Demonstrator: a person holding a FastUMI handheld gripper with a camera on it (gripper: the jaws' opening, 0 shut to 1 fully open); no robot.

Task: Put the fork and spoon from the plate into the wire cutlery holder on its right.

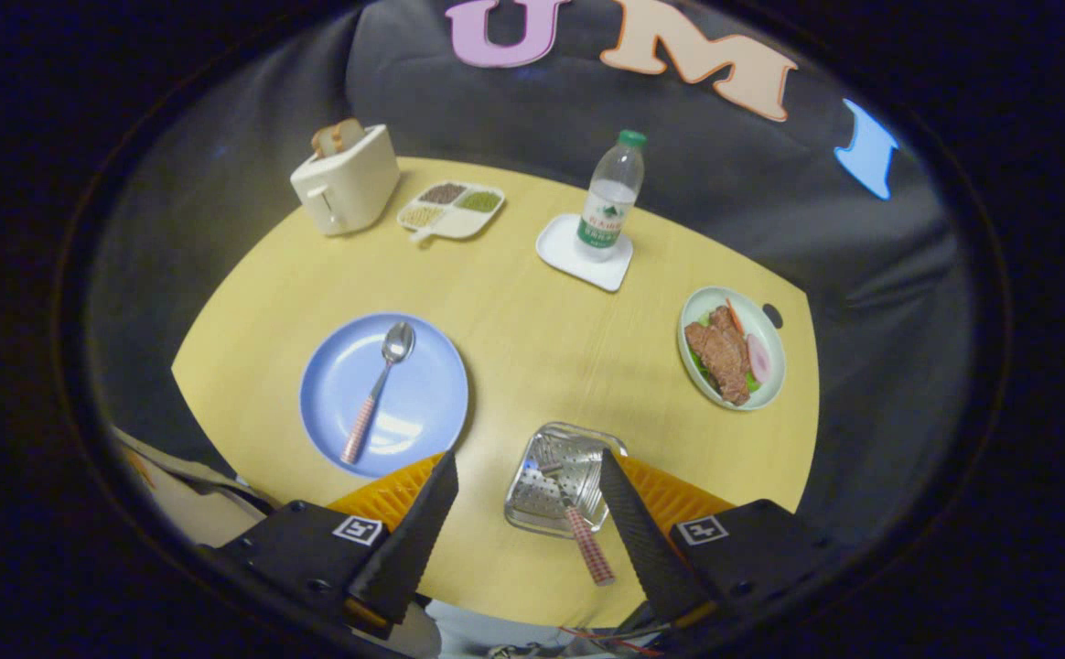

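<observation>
A blue plate point(384, 395) lies on the yellow table just ahead of my left finger. On it rests a spoon point(377, 389) with a pink checked handle, bowl pointing away from me. The metal cutlery holder point(564, 490) stands right of the plate, between my fingers and close to the right one. A fork point(574, 517) with a matching pink handle stands in it, handle sticking out toward me. My gripper point(528, 499) hovers above the table's near edge, open, with nothing held between its fingers.
Far across the table stand a cream toaster point(346, 179) with bread, a divided dish of beans point(452, 210) and a water bottle point(610, 197) on a white coaster point(584, 253). A bowl of meat and vegetables point(732, 348) sits at the right.
</observation>
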